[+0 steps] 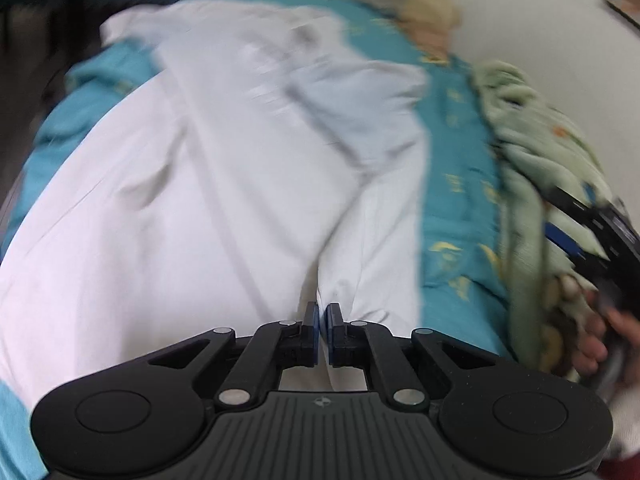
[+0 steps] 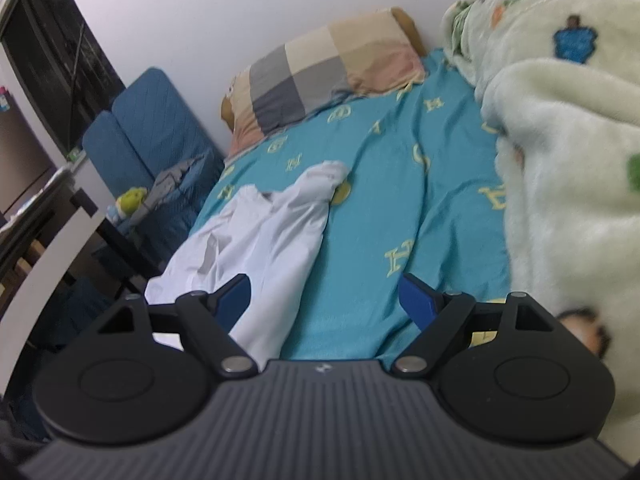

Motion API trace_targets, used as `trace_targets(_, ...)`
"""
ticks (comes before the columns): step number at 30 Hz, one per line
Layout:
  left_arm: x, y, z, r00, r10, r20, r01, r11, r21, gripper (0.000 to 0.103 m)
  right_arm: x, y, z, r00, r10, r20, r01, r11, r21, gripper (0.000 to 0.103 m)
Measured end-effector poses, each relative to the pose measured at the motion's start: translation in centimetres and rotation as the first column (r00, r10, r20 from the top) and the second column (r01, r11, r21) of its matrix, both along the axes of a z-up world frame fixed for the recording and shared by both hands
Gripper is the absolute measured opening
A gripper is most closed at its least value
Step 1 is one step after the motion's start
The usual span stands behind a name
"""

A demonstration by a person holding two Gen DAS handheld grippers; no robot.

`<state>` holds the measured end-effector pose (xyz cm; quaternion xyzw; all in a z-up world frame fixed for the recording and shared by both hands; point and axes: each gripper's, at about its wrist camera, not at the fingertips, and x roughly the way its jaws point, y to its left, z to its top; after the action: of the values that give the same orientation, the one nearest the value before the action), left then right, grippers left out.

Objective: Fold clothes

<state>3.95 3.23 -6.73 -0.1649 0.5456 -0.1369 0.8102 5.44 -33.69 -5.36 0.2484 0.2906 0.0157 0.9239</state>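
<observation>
The left tool is clamped on the white garment at lower centre. The right tool gapes wide above the teal bedsheet.

Garment on bedsheet; blanket right; pillow behind.

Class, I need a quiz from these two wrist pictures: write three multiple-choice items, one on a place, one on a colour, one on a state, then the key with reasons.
1. Where does the white shirt lie?
A. on the bed sheet
B. on the pillow
C. on the floor

2. What colour is the sheet?
A. red
B. teal with yellow letters
C. plain grey

3. How does the left claw stand?
A. wide open
B. out of view
C. shut on the shirt

Key: 1 A, shirt spreads over the sheet; 2 B, letters show plainly; 3 C, white cloth pinched between its pads.
</observation>
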Motion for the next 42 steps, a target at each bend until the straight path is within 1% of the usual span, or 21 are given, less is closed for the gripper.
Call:
trace_targets(2,0.1,0.4,-0.3,1.0,0.023,-0.01,-0.023,1.0,0.017,0.009,0.2,0.3,-0.2,1.0,0.01,-0.012,-0.01,1.0,-0.005,0.083)
trace_targets(5,-0.6,-0.6,1.4,0.998,-0.022,0.059,0.019,0.998,0.057,0.023,0.1,0.4,-0.4,1.0,0.018,-0.02,-0.018,1.0,0.002,0.083)
trace_targets(6,-0.9,-1.2,2.2,0.994,-0.054,0.094,0.047,0.996,0.08,0.034,0.1,0.4,-0.4,1.0,0.018,-0.021,-0.018,1.0,0.008,0.083)
trace_targets(7,-1.5,-2.0,3.1,0.985,-0.104,0.139,0.088,0.99,0.112,0.046,0.0,0.3,-0.4,1.0,0.017,-0.02,-0.017,1.0,0.013,0.083)
trace_targets(10,-3.6,-5.5,5.0,0.935,-0.256,0.245,0.211,0.958,0.195,0.055,-0.1,0.2,-0.3,1.0,0.018,-0.019,-0.018,1.0,0.016,0.083)
trace_targets(12,-5.1,-8.2,5.8,0.884,-0.361,0.296,0.293,0.923,0.25,0.061,0.0,0.3,-0.4,0.999,0.022,-0.024,-0.021,1.0,0.012,0.083)
trace_targets(14,-6.8,-11.2,5.4,0.825,-0.476,0.304,0.391,0.87,0.299,0.062,0.1,0.4,-0.6,0.999,0.023,-0.032,-0.023,1.0,0.011,0.083)
trace_targets(18,-10.3,-16.6,1.7,0.741,-0.641,0.2,0.516,0.735,0.44,0.057,0.4,0.6,-0.9,0.998,0.034,-0.044,-0.034,0.999,0.012,0.083)
trace_targets(21,-11.8,-18.6,-0.3,0.715,-0.683,0.148,0.535,0.672,0.513,0.054,0.6,0.9,-1.0,0.998,0.05,-0.047,-0.05,0.999,0.006,0.083)
trace_targets(22,-12.0,-18.7,-0.6,0.715,-0.684,0.144,0.528,0.664,0.529,0.043,0.6,1.0,-1.1,0.997,0.052,-0.05,-0.052,0.999,0.005,0.083)
trace_targets(23,-12.0,-18.6,-0.7,0.721,-0.677,0.148,0.516,0.666,0.539,0.033,0.7,1.0,-1.2,0.997,0.054,-0.053,-0.054,0.999,0.007,0.083)
trace_targets(24,-11.8,-18.3,-0.6,0.729,-0.667,0.156,0.505,0.678,0.534,0.01,0.8,1.0,-1.3,0.997,0.056,-0.056,-0.056,0.998,0.011,0.083)
trace_targets(25,-11.5,-17.5,-0.1,0.743,-0.646,0.176,0.495,0.706,0.506,0.006,1.0,1.0,-1.4,0.997,0.058,-0.06,-0.057,0.998,0.016,0.083)
trace_targets(27,-11.1,-15.9,1.4,0.779,-0.588,0.216,0.464,0.773,0.434,0.004,1.2,0.9,-1.7,0.996,0.06,-0.066,-0.059,0.998,0.027,0.083)
trace_targets(30,-11.0,-12.3,4.5,0.872,-0.431,0.233,0.373,0.892,0.255,0.003,1.4,0.8,-2.1,0.996,0.058,-0.072,-0.054,0.997,0.05,0.083)
trace_targets(31,-11.2,-10.8,5.4,0.899,-0.372,0.23,0.332,0.923,0.196,0.003,1.4,0.7,-2.2,0.996,0.056,-0.072,-0.052,0.997,0.061,0.083)
trace_targets(33,-12.2,-7.8,6.7,0.944,-0.258,0.207,0.24,0.965,0.109,0.003,1.5,0.5,-2.4,0.996,0.055,-0.07,-0.048,0.995,0.091,0.083)
trace_targets(35,-13.2,-4.9,7.0,0.979,-0.144,0.145,0.136,0.989,0.064,0.003,1.7,0.7,-2.4,0.996,0.059,-0.063,-0.052,0.993,0.11,0.083)
trace_targets(37,-14.1,-2.6,6.7,0.996,-0.062,0.068,0.058,0.997,0.06,0.003,1.9,0.9,-2.6,0.997,0.071,-0.04,-0.065,0.988,0.143,0.083)
trace_targets(40,-15.1,-1.0,6.5,0.999,-0.036,0.019,0.034,0.996,0.087,0.003,2.9,1.5,-2.9,0.995,0.103,-0.01,-0.099,0.974,0.203,0.082)
trace_targets(42,-15.9,-0.4,7.1,0.998,-0.041,0.042,0.037,0.995,0.091,0.004,4.2,2.0,-3.2,0.994,0.112,-0.008,-0.108,0.973,0.203,0.082)
